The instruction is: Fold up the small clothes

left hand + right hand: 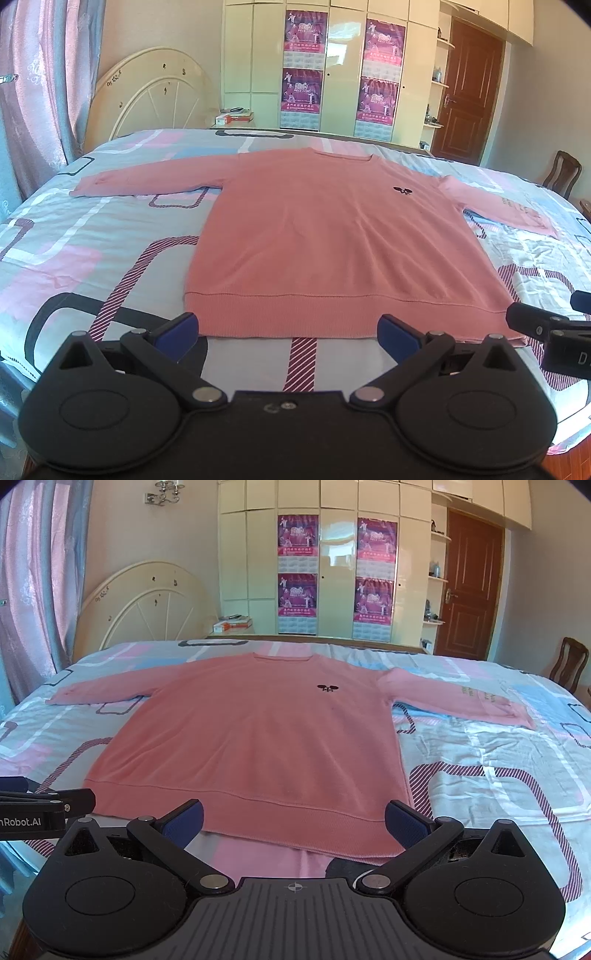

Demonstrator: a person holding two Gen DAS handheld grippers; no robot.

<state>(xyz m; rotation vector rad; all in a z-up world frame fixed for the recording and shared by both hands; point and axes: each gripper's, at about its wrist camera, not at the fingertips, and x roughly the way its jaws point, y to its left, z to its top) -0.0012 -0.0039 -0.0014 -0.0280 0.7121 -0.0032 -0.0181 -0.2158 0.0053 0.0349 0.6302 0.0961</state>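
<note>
Sweater [332, 236], pink knit, lies flat and face-up on the patterned bedsheet [92, 251], sleeves out to both sides, long axis running away from the grippers, ribbed hem [332, 314] nearest. Left gripper [288, 332] sits spread at the hem's left half; right gripper [293, 821] spread at the right half, near that corner. Neither is pinching fabric. Hem is just ahead of both; each likely takes its own corner.
</note>
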